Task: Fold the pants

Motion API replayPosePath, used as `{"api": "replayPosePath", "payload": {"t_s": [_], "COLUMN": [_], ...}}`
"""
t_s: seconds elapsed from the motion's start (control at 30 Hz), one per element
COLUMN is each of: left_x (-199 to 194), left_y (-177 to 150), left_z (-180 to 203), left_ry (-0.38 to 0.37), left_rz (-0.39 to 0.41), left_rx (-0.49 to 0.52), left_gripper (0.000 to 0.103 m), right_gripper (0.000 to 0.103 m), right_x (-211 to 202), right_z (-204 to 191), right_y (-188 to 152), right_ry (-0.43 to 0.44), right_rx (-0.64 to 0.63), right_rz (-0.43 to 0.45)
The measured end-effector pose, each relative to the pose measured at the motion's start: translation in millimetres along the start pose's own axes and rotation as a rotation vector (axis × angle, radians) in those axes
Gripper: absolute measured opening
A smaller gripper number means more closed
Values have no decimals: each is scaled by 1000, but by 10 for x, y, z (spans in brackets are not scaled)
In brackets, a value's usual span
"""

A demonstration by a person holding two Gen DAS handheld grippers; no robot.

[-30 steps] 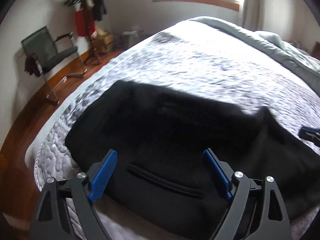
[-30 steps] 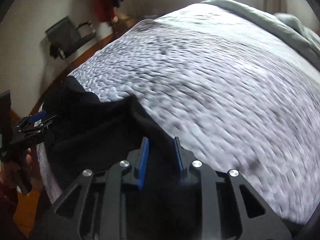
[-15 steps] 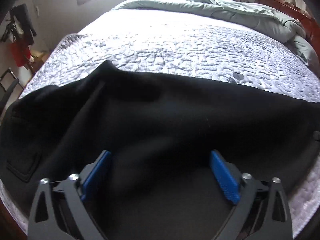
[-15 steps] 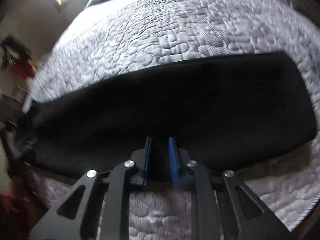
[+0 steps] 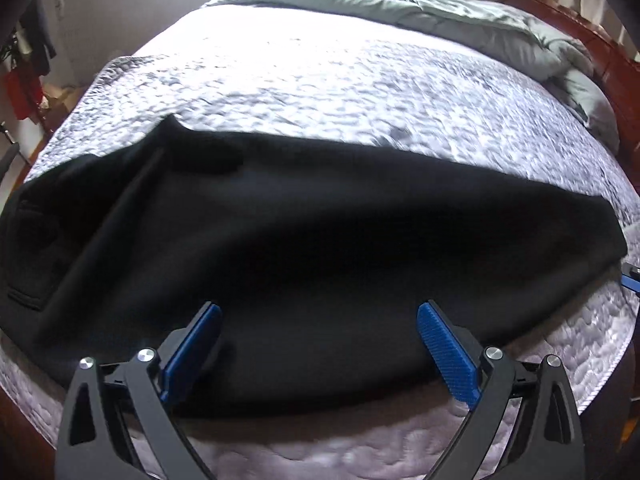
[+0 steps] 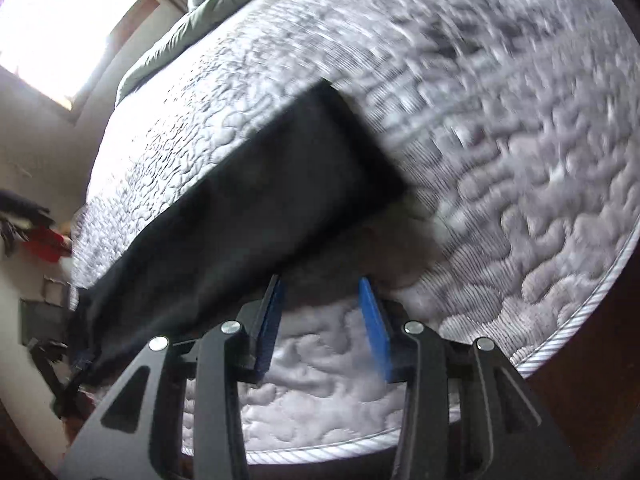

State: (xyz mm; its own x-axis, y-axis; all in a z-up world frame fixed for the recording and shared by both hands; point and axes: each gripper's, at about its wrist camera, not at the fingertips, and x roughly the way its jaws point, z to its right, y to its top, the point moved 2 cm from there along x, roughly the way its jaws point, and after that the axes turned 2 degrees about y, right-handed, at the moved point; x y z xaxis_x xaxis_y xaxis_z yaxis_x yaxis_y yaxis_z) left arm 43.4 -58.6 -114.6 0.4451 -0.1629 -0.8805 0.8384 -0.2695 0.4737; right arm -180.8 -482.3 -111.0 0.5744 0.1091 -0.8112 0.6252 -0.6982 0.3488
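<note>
Pants [image 5: 320, 240] laid flat in a long black strip across the near edge of the bed [image 5: 320, 92]. Left tongs [image 5: 320, 320] spread wide over the pants' near edge, gripping nothing. Right tongs [image 6: 320, 296] opening, only quilt between the pads, pants' end just beyond. Green duvet [image 5: 460, 16] bunched at the far side.

Black gripper [image 5: 318, 322], blue ribbed pads [image 5: 446, 350]

right gripper [image 6: 320, 292] is opening, off the now flat pants [image 6: 248, 208].
</note>
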Motion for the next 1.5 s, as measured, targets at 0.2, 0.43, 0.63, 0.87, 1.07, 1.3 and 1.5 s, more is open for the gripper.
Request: {"api": "replayPosePath", "payload": {"t_s": [0.2,0.43,0.63,0.87,1.07,1.3,1.5], "left_x": [-9,-63,-1,45,115,61,-166], "left_y": [-58,-63,-65,4,-5,19,128], "left_z": [122,-42,-22,377,566,356,99], "left_ry": [2,36,46,-35,-36,-11,53], "left_rz": [-15,-22,-30,-21,-23,-14,84], "left_rx": [6,-43,-50,-44,1,-31,-59], "left_gripper": [99,99,99,99,99,99,99], "right_gripper": [40,44,55,64,58,8,8], "right_x": [129,97,-142,64,212,-7,-789], "right_z": [263,259,205,-42,-59,-169,-210], "right_y": [139,194,-17,163,352,622,882], "right_ry": [173,205,213,106,99,178,256], "right_rx": [100,96,75,61,101,5,-30], "right_rz": [22,19,19,-29,-12,57,236]}}
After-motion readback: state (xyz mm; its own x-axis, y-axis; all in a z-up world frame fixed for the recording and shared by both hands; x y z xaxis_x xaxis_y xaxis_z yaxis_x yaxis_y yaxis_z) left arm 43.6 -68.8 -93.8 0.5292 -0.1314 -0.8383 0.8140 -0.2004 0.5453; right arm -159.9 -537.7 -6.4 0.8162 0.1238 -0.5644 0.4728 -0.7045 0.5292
